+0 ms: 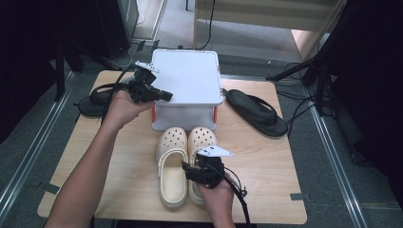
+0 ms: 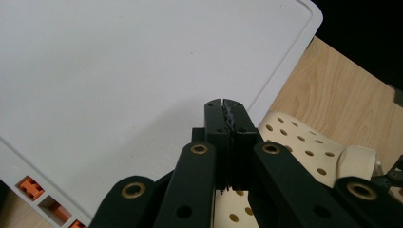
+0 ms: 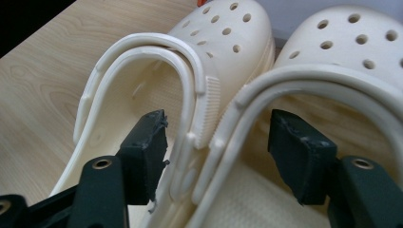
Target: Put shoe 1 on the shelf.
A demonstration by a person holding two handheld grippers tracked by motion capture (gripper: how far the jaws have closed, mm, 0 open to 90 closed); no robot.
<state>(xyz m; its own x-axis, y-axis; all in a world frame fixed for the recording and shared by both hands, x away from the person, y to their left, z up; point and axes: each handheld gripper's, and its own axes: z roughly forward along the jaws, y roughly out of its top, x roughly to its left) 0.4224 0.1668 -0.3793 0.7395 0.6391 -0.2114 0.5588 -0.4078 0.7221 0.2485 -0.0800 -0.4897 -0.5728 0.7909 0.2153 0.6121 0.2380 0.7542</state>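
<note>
A pair of cream clogs stands side by side at the table's front middle, toes toward the box: the left clog [image 1: 172,166] [image 3: 223,33] and the right clog [image 1: 202,140] [image 3: 351,42]. My right gripper [image 1: 192,167] [image 3: 218,128] is open and straddles their two adjoining inner walls near the heels. One pad sits inside each clog, with a gap to the walls. My left gripper [image 1: 167,96] [image 2: 223,107] is shut with nothing in it. It hovers over the front left corner of the white lid [image 1: 187,76] [image 2: 119,71] of a storage box.
The box has orange latches [image 1: 153,114] and stands at the back middle of the wooden table [image 1: 266,180]. One black flip-flop [image 1: 256,111] lies right of the box, another [image 1: 92,104] at the left edge behind my left hand. Bare wood lies front left and front right.
</note>
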